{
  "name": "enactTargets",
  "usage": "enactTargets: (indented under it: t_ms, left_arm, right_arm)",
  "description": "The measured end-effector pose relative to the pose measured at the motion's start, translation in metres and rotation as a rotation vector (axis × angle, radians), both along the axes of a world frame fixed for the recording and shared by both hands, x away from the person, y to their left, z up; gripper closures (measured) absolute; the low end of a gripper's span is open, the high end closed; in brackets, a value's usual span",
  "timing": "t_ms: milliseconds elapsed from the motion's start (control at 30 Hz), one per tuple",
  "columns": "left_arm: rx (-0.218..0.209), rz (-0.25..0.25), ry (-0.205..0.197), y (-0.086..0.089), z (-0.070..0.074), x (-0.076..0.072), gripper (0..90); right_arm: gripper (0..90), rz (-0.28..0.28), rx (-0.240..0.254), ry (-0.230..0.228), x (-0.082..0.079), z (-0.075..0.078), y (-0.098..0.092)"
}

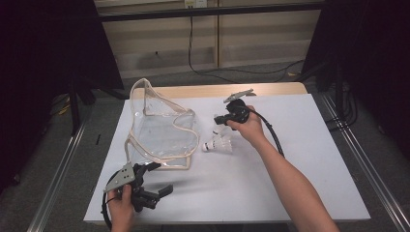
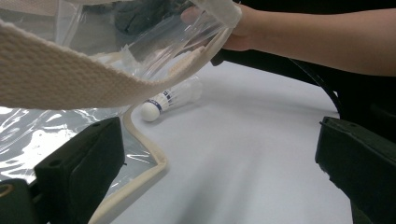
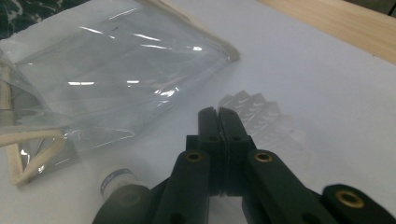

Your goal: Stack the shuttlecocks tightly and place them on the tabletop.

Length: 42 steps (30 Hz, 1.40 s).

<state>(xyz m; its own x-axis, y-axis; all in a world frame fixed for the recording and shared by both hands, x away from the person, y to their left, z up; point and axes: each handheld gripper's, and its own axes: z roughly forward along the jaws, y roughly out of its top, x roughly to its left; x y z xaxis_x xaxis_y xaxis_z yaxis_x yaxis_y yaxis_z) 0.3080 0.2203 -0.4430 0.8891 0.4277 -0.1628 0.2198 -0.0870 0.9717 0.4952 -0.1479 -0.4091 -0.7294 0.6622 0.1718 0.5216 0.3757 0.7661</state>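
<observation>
Fingers of the person's left hand [image 1: 121, 205] wrap the left hand-held gripper [image 1: 157, 180] at the near edge of the white surface [image 1: 300, 183]; its jaws stand spread wide with nothing between them, pointing toward the clear plastic bag with cream woven trim [image 1: 162, 133] just beyond. Farther in, near the middle of the surface, lies the white plastic shuttlecock with a blue band round its cork [image 1: 217, 144]. It rests on its side, long axis running roughly across the surface, rounded cork pointing left toward the bag, skirt flaring right; in the left gripper view [image 2: 169, 99] it sits just beside the bag's trimmed corner. Behind it the right hand-held gripper [image 3: 218, 116] angles down with its jaws pressed together. Whether they pinch the thin skirt [image 3: 261, 119] I cannot tell.
</observation>
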Motion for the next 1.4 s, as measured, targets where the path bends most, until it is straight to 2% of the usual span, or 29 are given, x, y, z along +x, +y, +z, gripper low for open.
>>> enactTargets:
  t_ms: [167,467,567,633,700,733,800,933,1400]
  left_arm:
    - [-0.003,0.001,-0.003,0.000,0.001,0.000,1.6]
    - [-0.007,0.001,-0.003,0.000,0.001,-0.001,1.5]
    - [-0.007,0.001,-0.004,0.000,0.001,-0.001,1.6]
    - [-0.003,0.001,-0.004,0.000,0.001,0.000,1.5]
    - [-0.005,0.000,-0.003,0.000,0.001,-0.001,1.6]
    - [-0.003,0.001,-0.004,0.000,0.001,-0.001,1.5]
    - [-0.003,0.001,-0.004,0.000,0.001,-0.001,1.5]
    - [-0.001,0.001,-0.006,0.000,0.001,-0.001,1.5]
    - [0.000,0.002,-0.012,0.000,0.002,-0.001,1.5]
  right_arm:
    - [90.0,-0.015,0.013,0.002,0.000,0.004,-0.007]
    - [89.9,-0.021,-0.015,-0.011,-0.002,0.006,-0.010]
    - [87.8,-0.015,-0.048,-0.002,-0.003,0.002,-0.008]
    - [84.7,-0.025,-0.035,0.003,-0.004,0.001,-0.008]
    - [82.5,-0.009,-0.053,0.011,-0.004,0.000,-0.007]
    - [83.0,-0.007,-0.055,0.020,-0.005,0.000,-0.007]
    - [87.2,-0.006,-0.080,0.005,-0.006,0.000,-0.007]
    - [88.9,0.001,-0.057,0.019,-0.006,0.000,-0.010]
    - [89.2,-0.060,0.034,-0.019,-0.015,0.012,-0.037]
